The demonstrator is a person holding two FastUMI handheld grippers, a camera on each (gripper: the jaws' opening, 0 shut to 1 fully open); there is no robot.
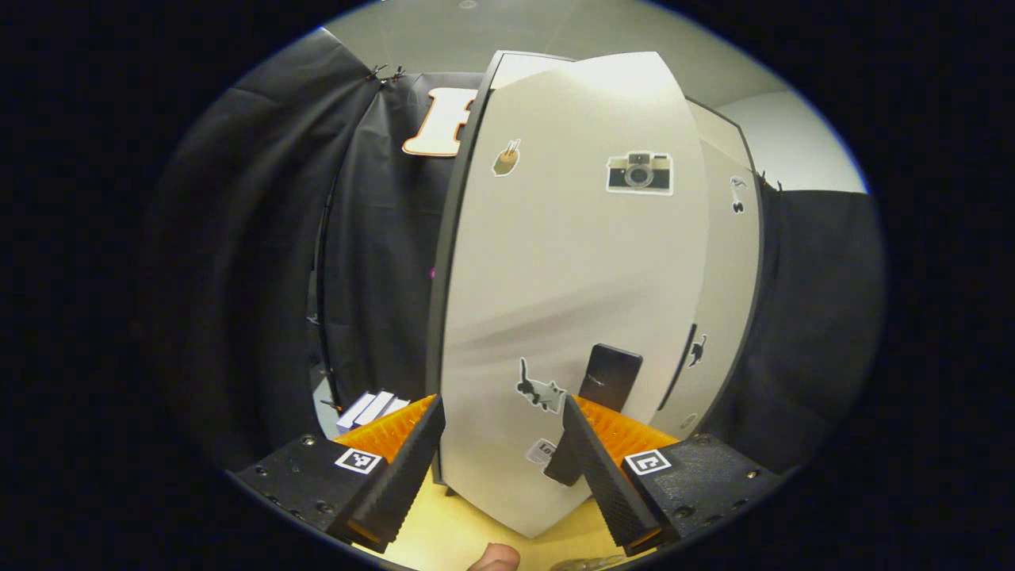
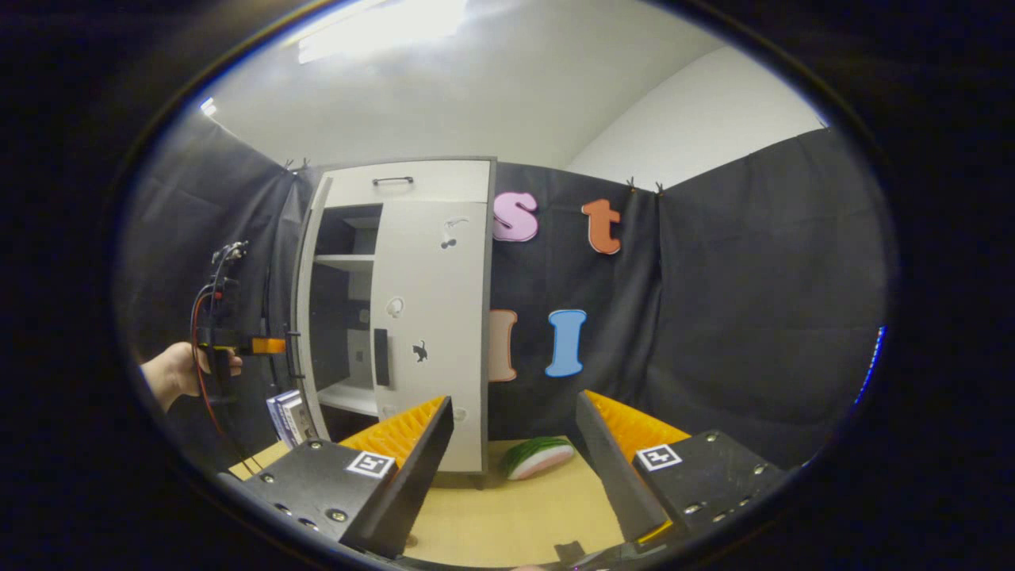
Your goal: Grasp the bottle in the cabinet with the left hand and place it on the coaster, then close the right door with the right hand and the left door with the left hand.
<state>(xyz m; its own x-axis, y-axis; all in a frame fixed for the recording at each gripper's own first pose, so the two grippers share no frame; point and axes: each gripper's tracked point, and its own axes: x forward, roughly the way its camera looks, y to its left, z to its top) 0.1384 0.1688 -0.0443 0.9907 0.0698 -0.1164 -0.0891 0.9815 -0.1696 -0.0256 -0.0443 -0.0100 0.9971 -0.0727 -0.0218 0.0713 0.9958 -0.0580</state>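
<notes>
One white sticker-covered left door (image 1: 571, 262) left to shut; left gripper (image 1: 501, 452) jaws open at its edge, needs pushing inward.

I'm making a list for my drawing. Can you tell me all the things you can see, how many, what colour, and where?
Cabinet: one, white, on the table by the black wall.
Left door: one, white with stickers, part open.
Right door: one, white, shut.
Watermelon slice: one, green and pink, on the table right of the cabinet.
Books: a few, white and blue, left of the cabinet.
Table: one, light wood.
Left gripper: open, at the left door.
Right gripper: open, above the table.
Hand: one, holding the left gripper.
</notes>
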